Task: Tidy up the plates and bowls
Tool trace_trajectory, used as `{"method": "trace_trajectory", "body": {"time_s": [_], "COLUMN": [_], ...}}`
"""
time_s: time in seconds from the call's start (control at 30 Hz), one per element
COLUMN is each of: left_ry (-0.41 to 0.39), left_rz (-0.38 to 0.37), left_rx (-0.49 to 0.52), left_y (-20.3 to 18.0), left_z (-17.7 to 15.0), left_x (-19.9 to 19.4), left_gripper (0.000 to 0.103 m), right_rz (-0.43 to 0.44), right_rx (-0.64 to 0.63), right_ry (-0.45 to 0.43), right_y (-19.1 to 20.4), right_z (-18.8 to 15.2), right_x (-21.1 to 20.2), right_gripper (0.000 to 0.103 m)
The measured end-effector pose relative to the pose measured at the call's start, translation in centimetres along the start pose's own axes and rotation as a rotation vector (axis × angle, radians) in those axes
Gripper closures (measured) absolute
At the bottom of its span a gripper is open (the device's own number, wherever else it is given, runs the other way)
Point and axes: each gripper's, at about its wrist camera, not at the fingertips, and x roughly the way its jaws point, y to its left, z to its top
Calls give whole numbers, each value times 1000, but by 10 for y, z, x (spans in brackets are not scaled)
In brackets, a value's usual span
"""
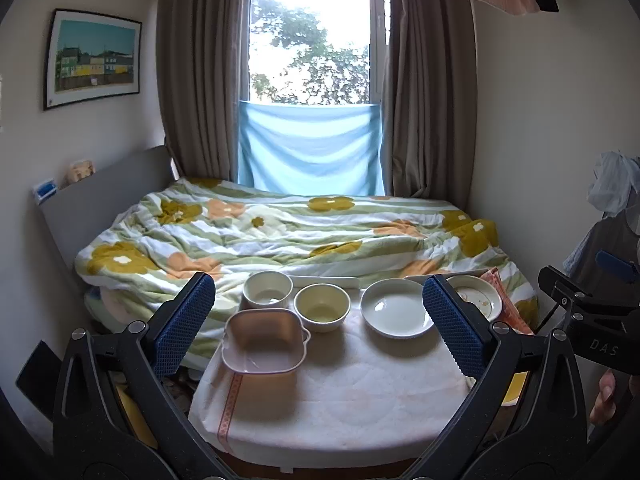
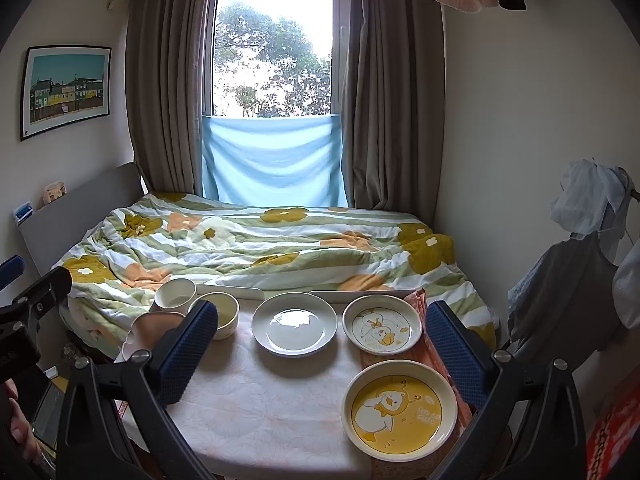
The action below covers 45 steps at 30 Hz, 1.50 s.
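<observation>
Left wrist view: left tool (image 1: 319,320) spread wide, empty, above the table (image 1: 340,400). Right tool (image 2: 321,344) likewise wide and empty. Left of the white plate (image 2: 295,329): two bowls (image 1: 322,307) and a square dish (image 1: 264,340); right of it, two duck plates (image 2: 382,330).

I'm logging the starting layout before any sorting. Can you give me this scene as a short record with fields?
surface: small cloth-covered table at the foot of a bed
bowls: white bowl, yellow bowl, square pink dish, grouped at left
plates: plain white plate, small duck plate, large yellow duck plate
stacking: none, all separate
left gripper: open, empty
right gripper: open, empty
</observation>
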Motion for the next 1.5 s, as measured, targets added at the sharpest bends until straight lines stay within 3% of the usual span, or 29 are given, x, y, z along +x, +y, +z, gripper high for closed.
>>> {"method": "trace_trajectory", "body": {"time_s": [1.5], "left_ry": [27], "left_rz": [-15], "left_rx": [-21], "left_y": [6], "left_z": [0], "left_x": [21], "left_gripper": [0], "right_rz": [-7], "right_rx": [2], "right_ry": [22], "right_y": [-3], "right_z": [-11], "right_x": [20], "right_gripper": [0]}}
